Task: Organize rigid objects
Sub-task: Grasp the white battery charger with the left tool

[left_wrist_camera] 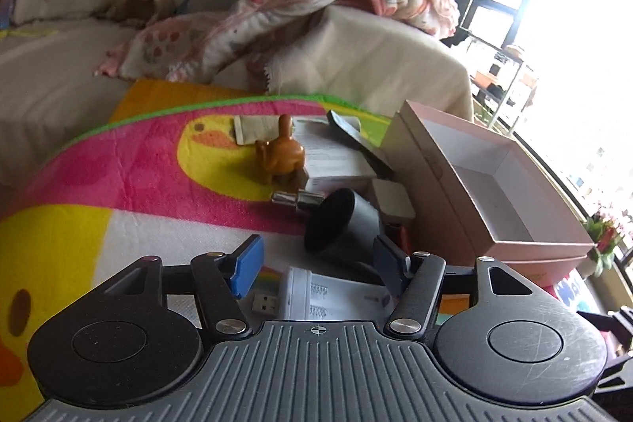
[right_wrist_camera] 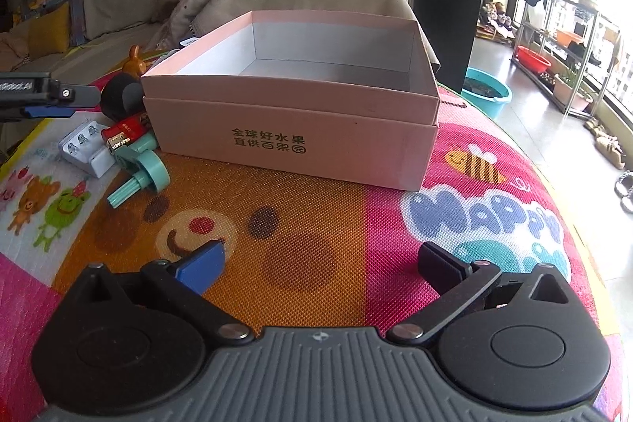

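Pink box (left_wrist_camera: 494,184) sits by the mat's (left_wrist_camera: 138,161) right edge in your left view, clutter beside it; your left gripper (left_wrist_camera: 316,260) gapes, holding nothing. Right view: box (right_wrist_camera: 292,137) mid-mat, your right gripper (right_wrist_camera: 320,263) wide open, empty

Small items (right_wrist_camera: 118,145) lie left of the box (right_wrist_camera: 292,113) on the mat (right_wrist_camera: 316,224)

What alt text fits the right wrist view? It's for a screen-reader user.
An open pink box, empty as far as visible, sits on a colourful play mat beyond the open, empty right gripper. Small objects lie left of it.
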Demonstrator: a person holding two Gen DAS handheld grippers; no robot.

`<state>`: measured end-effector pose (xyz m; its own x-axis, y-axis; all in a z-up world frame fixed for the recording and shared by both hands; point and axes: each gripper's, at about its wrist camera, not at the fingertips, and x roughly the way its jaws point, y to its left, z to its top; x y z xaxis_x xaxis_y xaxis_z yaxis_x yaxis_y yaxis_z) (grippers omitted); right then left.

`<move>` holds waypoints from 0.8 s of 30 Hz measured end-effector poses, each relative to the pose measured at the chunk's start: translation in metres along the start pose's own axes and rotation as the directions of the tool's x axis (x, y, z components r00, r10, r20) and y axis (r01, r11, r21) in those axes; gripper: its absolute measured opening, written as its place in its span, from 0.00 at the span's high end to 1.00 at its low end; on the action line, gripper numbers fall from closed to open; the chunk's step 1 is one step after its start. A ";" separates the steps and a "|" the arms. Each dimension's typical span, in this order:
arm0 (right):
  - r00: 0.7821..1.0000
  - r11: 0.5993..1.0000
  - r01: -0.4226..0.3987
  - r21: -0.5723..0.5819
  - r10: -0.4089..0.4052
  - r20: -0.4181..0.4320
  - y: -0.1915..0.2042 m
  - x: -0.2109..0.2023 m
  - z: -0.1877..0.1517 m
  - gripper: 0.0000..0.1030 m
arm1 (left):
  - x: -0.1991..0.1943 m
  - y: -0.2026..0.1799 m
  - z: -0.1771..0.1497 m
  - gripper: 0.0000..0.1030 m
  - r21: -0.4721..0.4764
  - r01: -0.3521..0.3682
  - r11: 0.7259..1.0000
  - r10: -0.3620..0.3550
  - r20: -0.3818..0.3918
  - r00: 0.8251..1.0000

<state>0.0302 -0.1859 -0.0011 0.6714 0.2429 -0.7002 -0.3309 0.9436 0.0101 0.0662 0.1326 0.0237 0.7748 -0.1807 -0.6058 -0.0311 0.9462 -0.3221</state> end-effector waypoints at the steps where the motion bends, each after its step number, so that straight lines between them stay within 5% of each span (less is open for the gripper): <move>1: 1.000 1.000 -0.001 -0.002 0.001 0.001 0.000 0.000 0.000 0.00 | 0.005 0.006 0.000 0.44 -0.031 0.042 0.999 -0.042 -0.020 0.999; 4: 1.000 1.000 -0.003 -0.003 0.003 0.005 0.000 0.000 -0.001 0.00 | 0.007 0.013 -0.006 0.48 -0.075 0.122 0.990 -0.126 -0.053 0.991; 15: 1.000 1.000 -0.002 -0.003 0.002 0.007 0.000 0.000 -0.001 0.00 | -0.051 -0.020 -0.067 0.49 0.126 0.248 0.961 -0.228 -0.151 0.962; 21: 1.000 1.000 -0.002 -0.003 0.002 0.007 0.000 0.000 -0.001 0.00 | -0.064 -0.066 -0.098 0.48 0.424 0.128 0.897 -0.075 -0.139 0.987; 24: 1.000 1.000 -0.002 -0.002 0.002 0.007 0.000 0.000 -0.001 0.00 | -0.063 -0.082 -0.106 0.45 0.491 0.081 0.867 -0.026 -0.119 0.993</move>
<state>0.0295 -0.1862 -0.0015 0.6757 0.2462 -0.6949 -0.3337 0.9426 0.0095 -0.0468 0.0374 0.0110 0.6947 -0.2355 -0.6796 0.3460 0.9378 0.0288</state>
